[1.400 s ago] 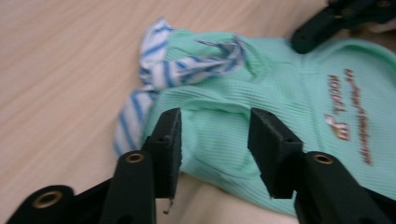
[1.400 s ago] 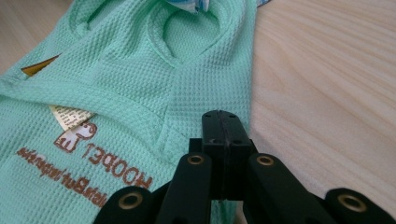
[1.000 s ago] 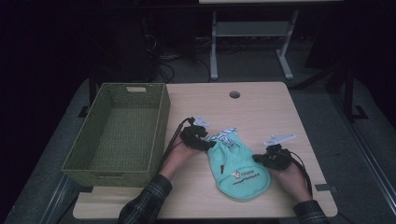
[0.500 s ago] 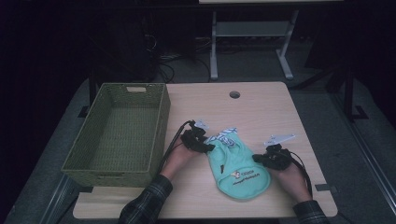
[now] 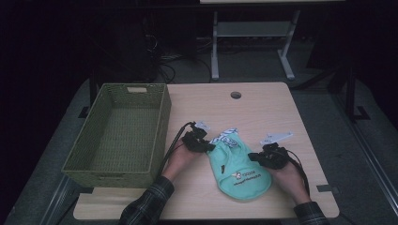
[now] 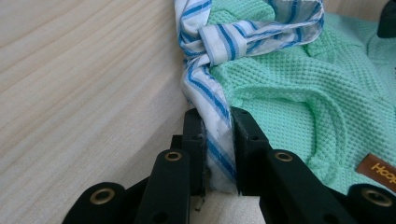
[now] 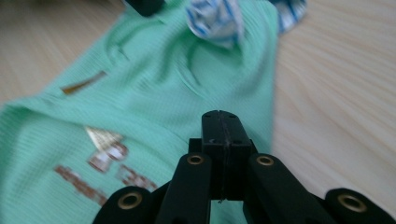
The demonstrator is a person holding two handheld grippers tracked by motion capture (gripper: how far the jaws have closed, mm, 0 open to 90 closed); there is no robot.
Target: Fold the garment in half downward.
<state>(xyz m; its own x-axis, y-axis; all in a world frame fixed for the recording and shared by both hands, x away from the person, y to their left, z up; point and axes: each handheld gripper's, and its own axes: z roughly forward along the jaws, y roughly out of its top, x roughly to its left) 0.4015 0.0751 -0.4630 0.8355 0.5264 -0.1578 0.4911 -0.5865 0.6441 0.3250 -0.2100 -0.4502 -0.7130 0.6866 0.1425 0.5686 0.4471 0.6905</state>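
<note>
While the small mint-green waffle-knit garment (image 5: 239, 171) lies flat on the pale wooden worktop (image 5: 263, 108), the left gripper (image 6: 217, 140), its jaws having just been closing, pinches the garment's blue-and-white striped collar (image 6: 210, 100); the right gripper (image 7: 219, 135) is fully closed over the garment's edge.

Left gripper (image 5: 210, 146): low over the table, pointing right; its jaws have just been closing and now pinch a strip of cloth.
Right gripper (image 5: 252, 157): low, pointing left, jaws pressed tight together.
Left hand (image 5: 180, 159): wrapped around its gripper.
Right hand (image 5: 287, 174): wrapped around its gripper.
</note>
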